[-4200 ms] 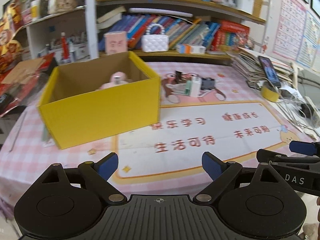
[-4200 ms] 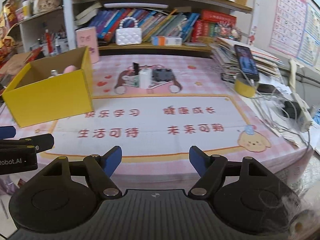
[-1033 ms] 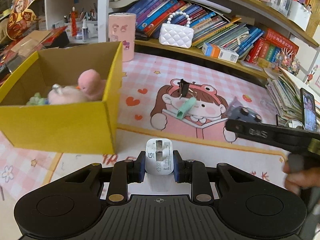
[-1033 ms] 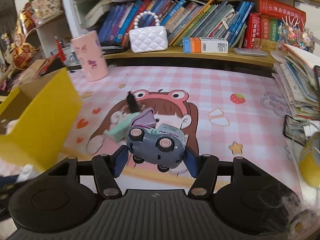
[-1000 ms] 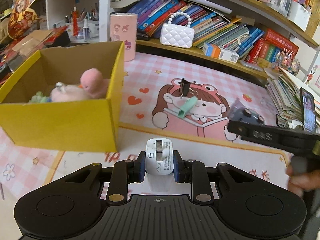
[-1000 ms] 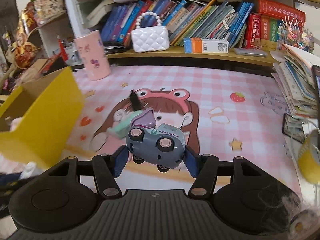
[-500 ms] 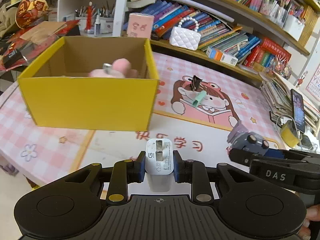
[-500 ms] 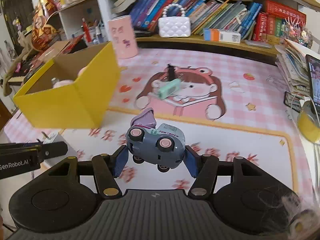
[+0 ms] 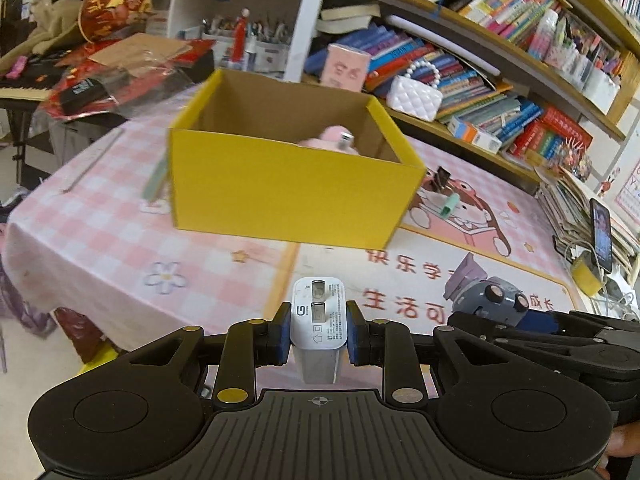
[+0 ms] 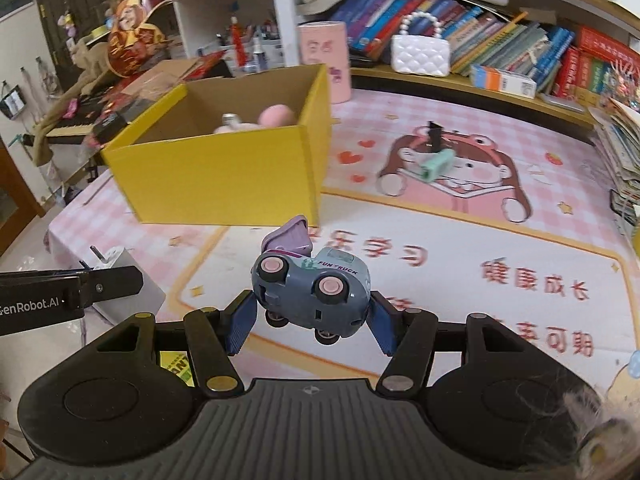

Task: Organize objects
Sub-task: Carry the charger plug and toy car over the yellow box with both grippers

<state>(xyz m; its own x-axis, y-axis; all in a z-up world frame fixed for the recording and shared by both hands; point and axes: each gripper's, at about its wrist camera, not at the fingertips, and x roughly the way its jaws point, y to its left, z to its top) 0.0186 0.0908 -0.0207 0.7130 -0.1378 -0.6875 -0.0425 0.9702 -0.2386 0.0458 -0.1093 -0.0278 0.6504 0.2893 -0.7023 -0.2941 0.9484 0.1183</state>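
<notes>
Currently in hand, nearest first:

1. Left gripper (image 9: 319, 330): fingers closed on a white charger plug (image 9: 319, 314), prongs end forward, carried above the near edge of the desk (image 9: 100, 248). Not yet stowed.

2. Right gripper (image 10: 311, 314): fingers clamped on a grey-blue toy truck (image 10: 310, 286) with pink wheels and a raised lilac flap, gripped by its two ends and lying on its side. Held off the desk, just right of the left gripper. Not yet stowed.

3. Yellow cardboard box (image 9: 280, 196): open top, standing on the desk past both grippers, toward the left. Judged to be the collecting point. Contents visible over the rim: a pink plush toy (image 10: 276, 115) with something small and silver beside it; the rest of the interior is hidden by the near wall.

4. Mint-green clip-like item (image 10: 434, 164) and a black binder clip (image 10: 434, 134): lying touching or nearly so on the printed mat, to the right of the box and beyond it. Loose, uncollected.

Status, as judged: partly done. Some items boxed; two in transit, each needing a lift over the rim and release; two small pieces left on the mat. Shelf clutter behind appears outside the job.
</notes>
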